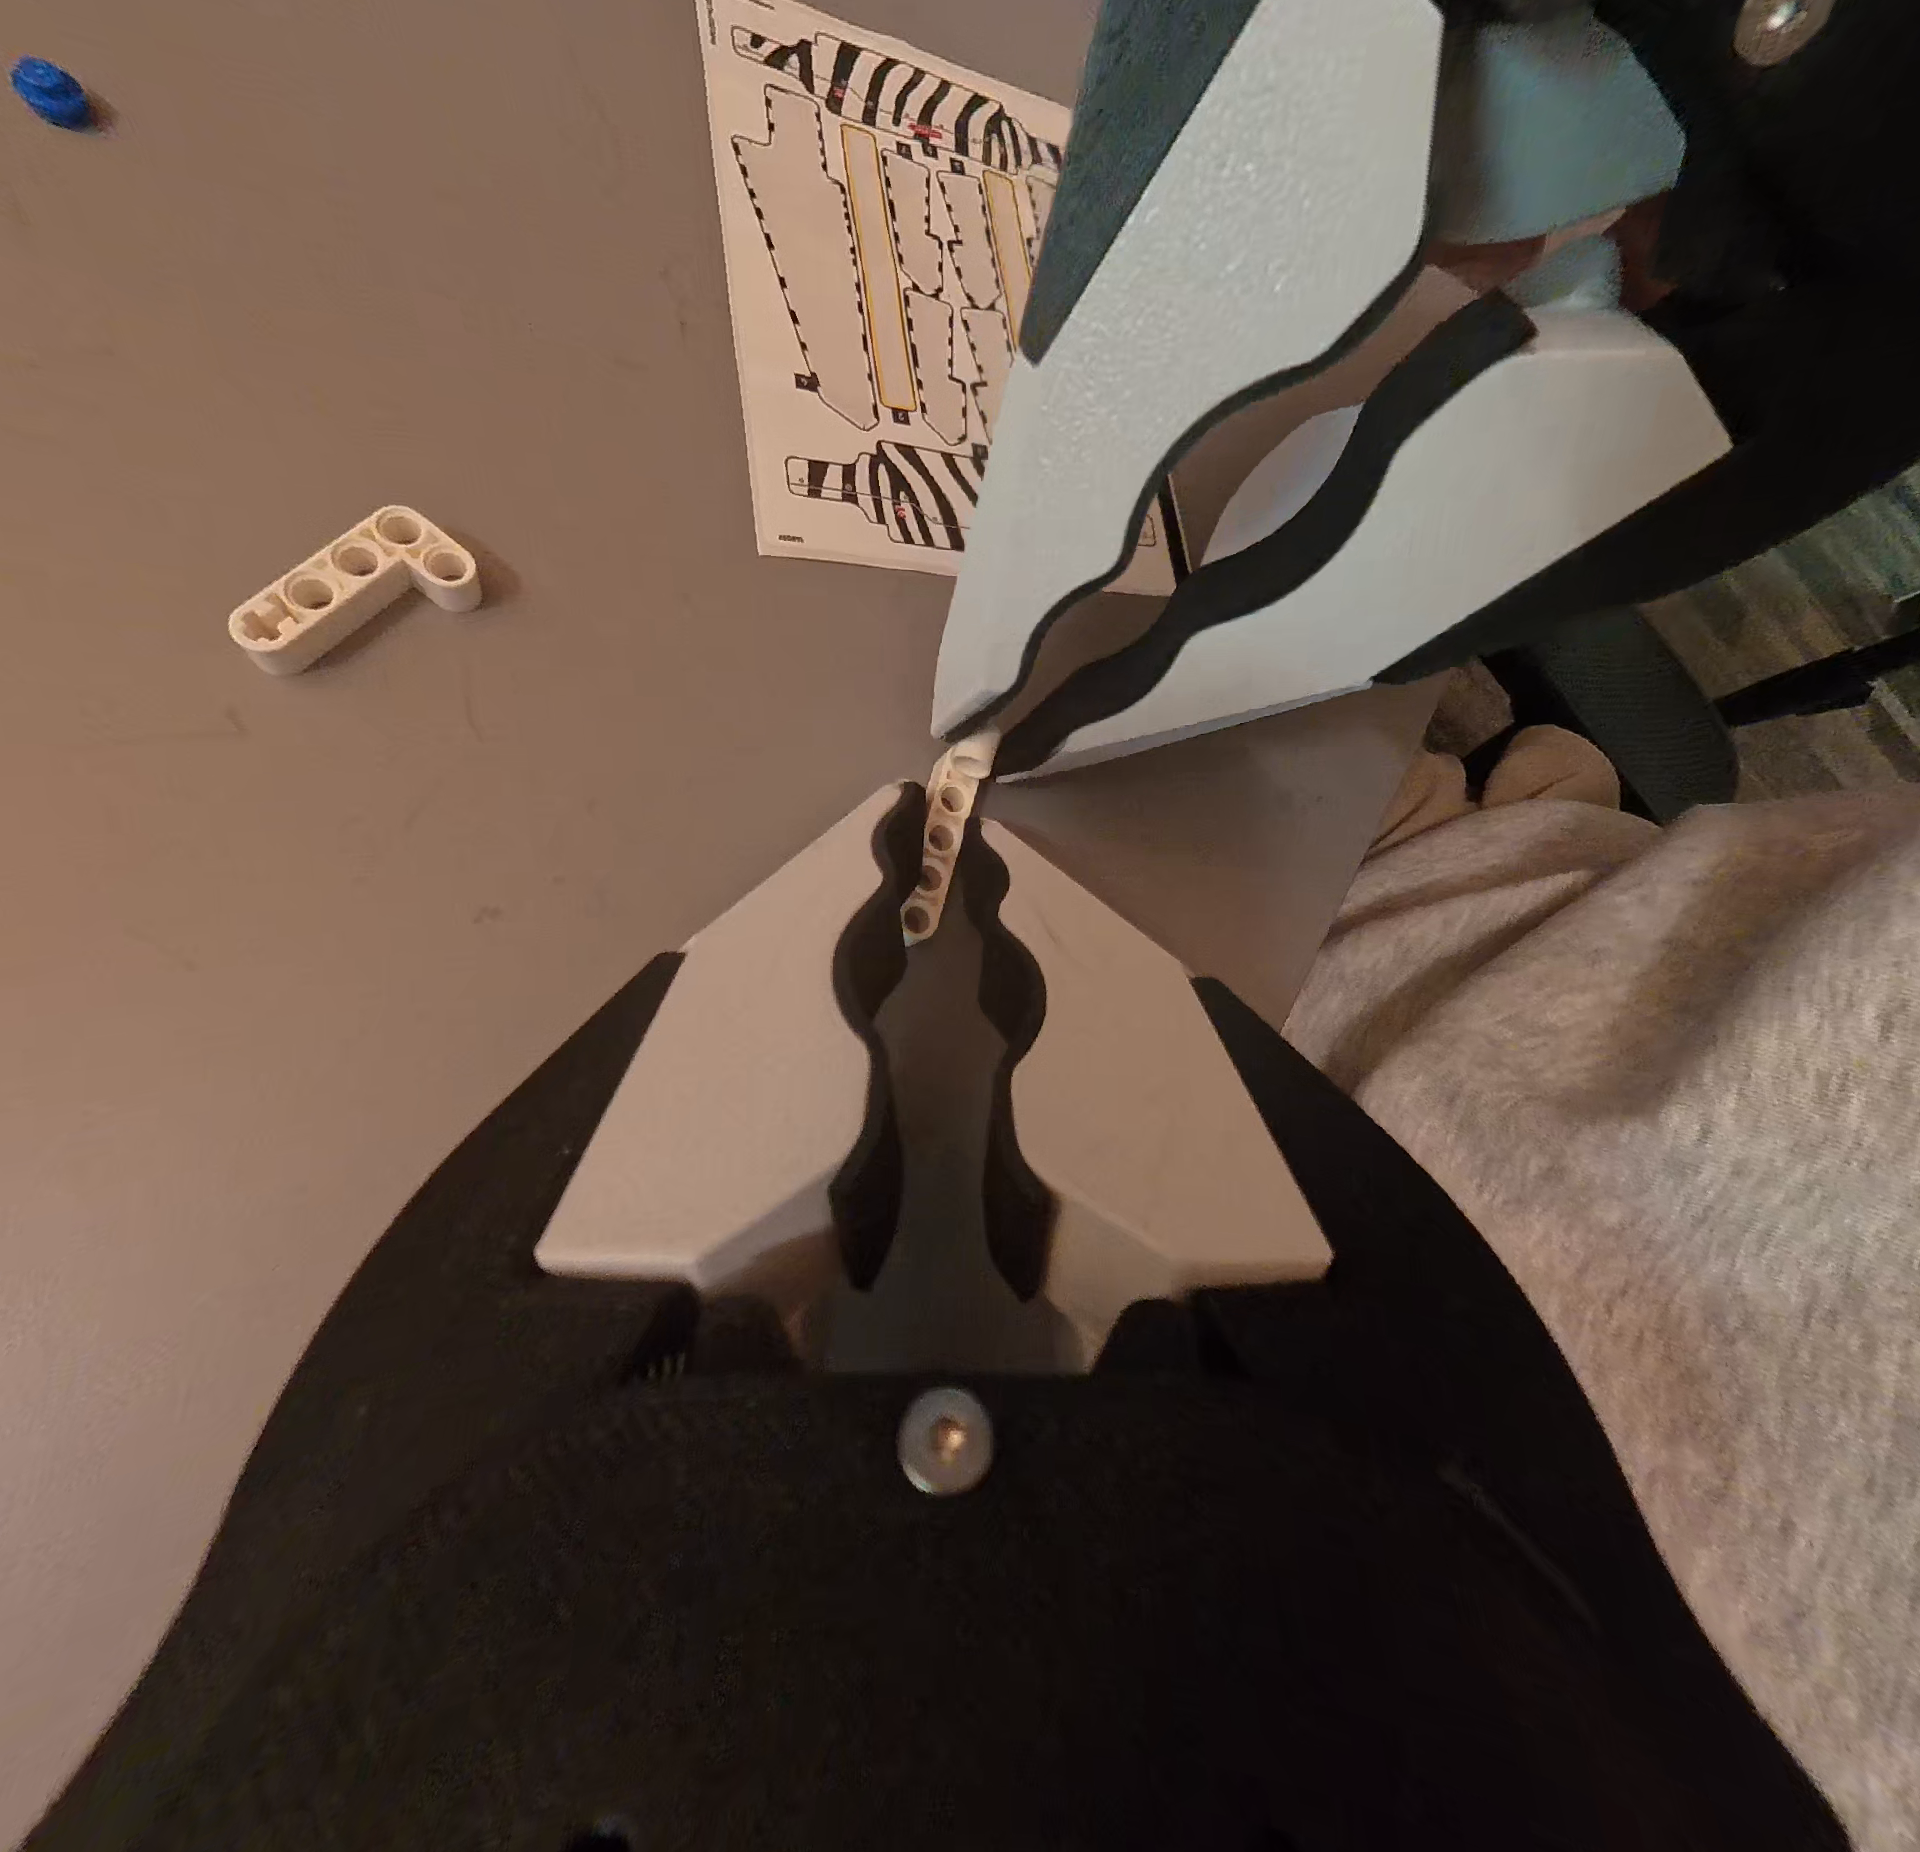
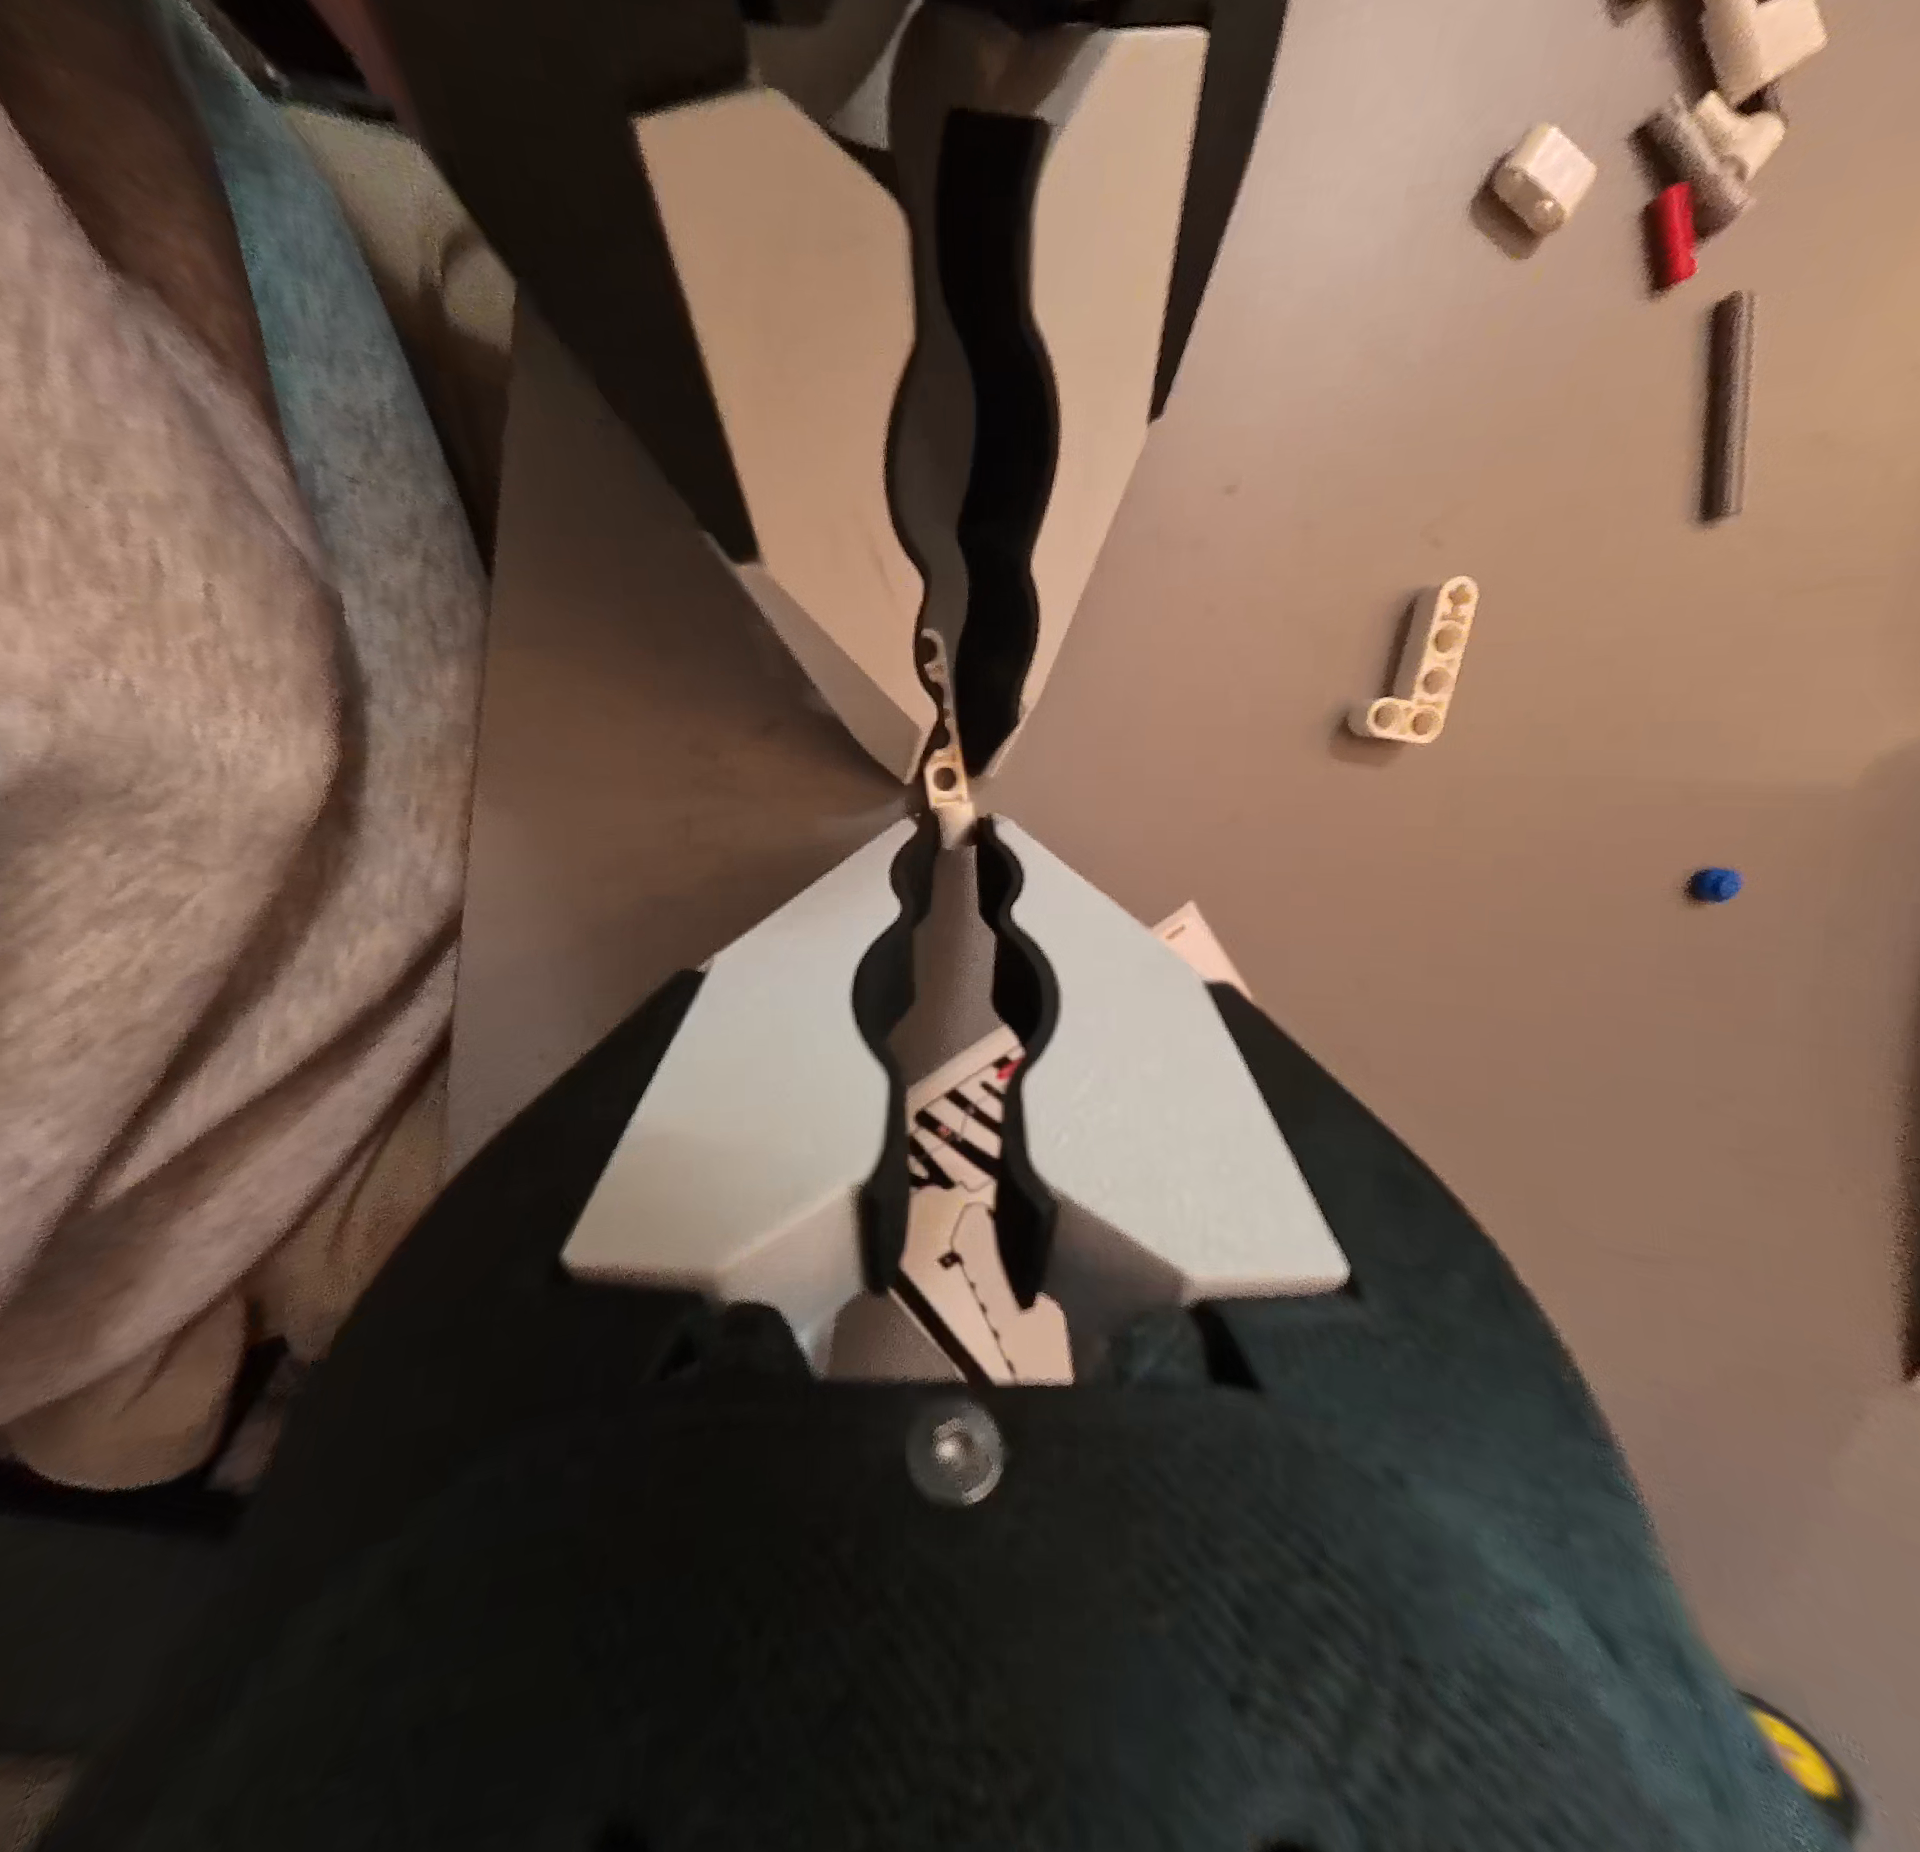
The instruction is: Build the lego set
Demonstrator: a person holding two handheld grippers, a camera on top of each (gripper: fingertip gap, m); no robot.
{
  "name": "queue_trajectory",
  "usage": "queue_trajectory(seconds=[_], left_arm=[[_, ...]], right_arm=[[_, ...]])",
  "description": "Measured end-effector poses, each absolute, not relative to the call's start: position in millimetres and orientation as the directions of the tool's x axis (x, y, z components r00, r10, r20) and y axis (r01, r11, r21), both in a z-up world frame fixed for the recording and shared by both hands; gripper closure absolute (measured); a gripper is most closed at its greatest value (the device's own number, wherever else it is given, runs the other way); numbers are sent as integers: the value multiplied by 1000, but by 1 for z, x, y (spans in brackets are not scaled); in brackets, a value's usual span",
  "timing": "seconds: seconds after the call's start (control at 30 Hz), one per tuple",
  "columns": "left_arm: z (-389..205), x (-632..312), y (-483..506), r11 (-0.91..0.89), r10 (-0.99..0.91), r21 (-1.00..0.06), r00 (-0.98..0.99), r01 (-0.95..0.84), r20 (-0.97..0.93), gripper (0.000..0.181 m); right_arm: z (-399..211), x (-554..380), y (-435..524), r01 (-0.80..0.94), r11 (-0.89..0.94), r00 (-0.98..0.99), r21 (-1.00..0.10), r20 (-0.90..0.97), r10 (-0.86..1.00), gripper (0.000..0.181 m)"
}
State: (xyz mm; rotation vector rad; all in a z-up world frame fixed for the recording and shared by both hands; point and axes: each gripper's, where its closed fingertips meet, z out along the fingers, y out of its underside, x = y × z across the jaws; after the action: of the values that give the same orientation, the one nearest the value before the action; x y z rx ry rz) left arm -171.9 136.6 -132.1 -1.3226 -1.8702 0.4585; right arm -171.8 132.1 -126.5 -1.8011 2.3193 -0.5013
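From the left wrist view, the left gripper [image 1: 940, 815] pinches a white holed beam [image 1: 938, 852] in its jaws above the grey table [image 1: 416, 867], near its edge; the right gripper [image 1: 982, 748] nips the beam's far end from 1 o'clock. Open tabletop lies at 9 o'clock, with a loose L-shaped beam [image 1: 353, 587]. From the right wrist view, the jaws of the right gripper [image 2: 951, 826] press on the beam [image 2: 948, 784]; a sticker sheet [image 2: 961, 1210] lies below.

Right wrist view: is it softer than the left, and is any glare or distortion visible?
Right wrist view: softer, the loose parts at top right smeared; the white beam stays readable. Left wrist view: crisper on the L-shaped beam and sticker sheet; blue pin soft. Both: warm dim light, wide-angle bending, no glare.
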Motion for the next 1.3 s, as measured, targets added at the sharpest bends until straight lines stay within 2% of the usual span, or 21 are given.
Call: queue_trajectory(seconds=[0.23, 0.3, 0.43, 0.53, 0.6, 0.73, 0.93, 1.1, 1.3], left_arm=[[-132, -172, 136, 400, 904, -670, -151, 625, 399, 175], [-132, -172, 136, 398, 905, -671, -151, 625, 397, 175], [-132, -172, 136, 399, 905, -671, -151, 625, 397, 175], [-132, -172, 136, 401, 904, -670, -151, 625, 400, 175], [-132, -172, 136, 401, 904, -670, -151, 625, 400, 175], [-132, -172, 136, 401, 904, -670, -150, 625, 401, 175], [-132, -172, 136, 404, 902, -668, -149, 625, 405, 175], [-132, -172, 136, 410, 899, -666, -151, 623, 412, 175], [-132, -172, 136, 408, 901, -669, -155, 622, 405, 175]], right_arm=[[-122, -170, 133, -942, 94, -141, -323, 123, -982, 175], [-118, -169, 133, -941, 63, -107, -332, 116, -987, 181], [-117, -169, 131, -942, 52, -92, -330, 107, -990, 181], [-119, -168, 134, -944, 53, -83, -325, 79, -993, 174], [-125, -172, 133, -955, 45, -75, -293, 91, -993, 175], [-125, -171, 133, -952, 55, -80, -300, 70, -994, 176], [-126, -172, 134, -962, -34, 24, -272, 42, -999, 176], [-127, -172, 134, -960, 22, -18, -278, -17, -1000, 176], [-127, -172, 133, -930, 214, -216, -298, -26, -976, 176]])
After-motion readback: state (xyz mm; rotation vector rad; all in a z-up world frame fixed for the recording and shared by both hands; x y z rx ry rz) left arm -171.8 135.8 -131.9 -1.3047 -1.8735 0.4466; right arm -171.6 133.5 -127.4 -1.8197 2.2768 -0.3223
